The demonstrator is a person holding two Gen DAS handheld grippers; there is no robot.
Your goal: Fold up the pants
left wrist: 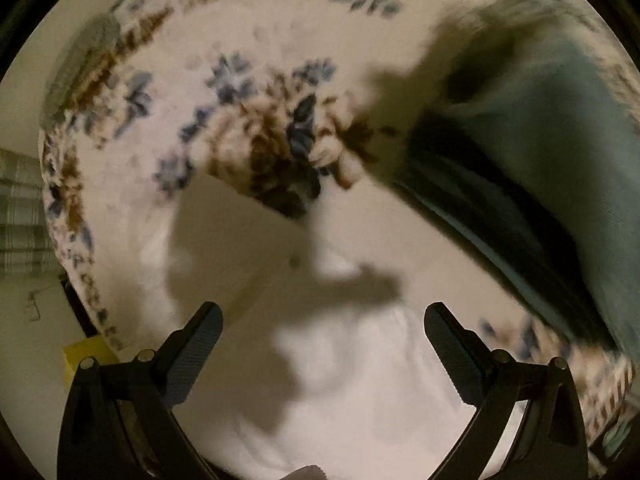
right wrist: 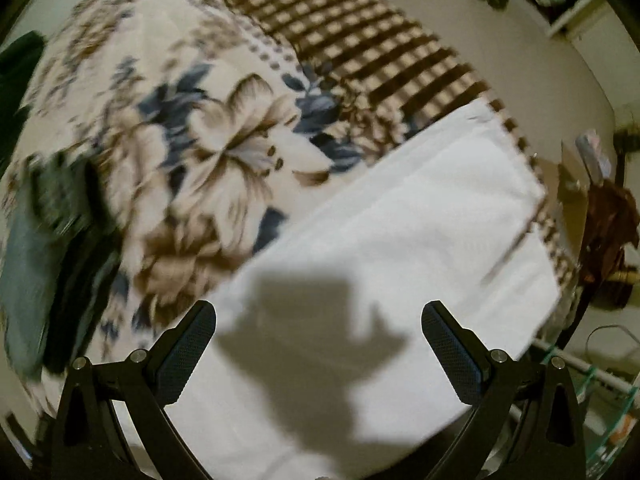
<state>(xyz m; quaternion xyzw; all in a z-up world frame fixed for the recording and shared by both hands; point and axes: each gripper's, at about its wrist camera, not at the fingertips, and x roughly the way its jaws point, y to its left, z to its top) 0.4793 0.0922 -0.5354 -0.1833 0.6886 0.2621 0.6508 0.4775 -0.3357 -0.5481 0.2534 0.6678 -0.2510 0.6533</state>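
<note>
White pants [right wrist: 384, 248] lie flat on a floral blanket [right wrist: 224, 148]; in the left wrist view the white pants [left wrist: 328, 360] fill the lower middle. My left gripper [left wrist: 323, 316] is open and empty, hovering above the white cloth. My right gripper [right wrist: 319, 314] is open and empty, also above the white cloth. Gripper shadows fall on the cloth in both views. Both views are blurred by motion.
A teal-grey and dark garment pile [left wrist: 560, 152] lies on the blanket at the right of the left wrist view, and it shows at the left of the right wrist view [right wrist: 44, 240]. A brown checked border [right wrist: 360, 40] marks the blanket's far edge. Clutter [right wrist: 608, 240] stands beyond the right edge.
</note>
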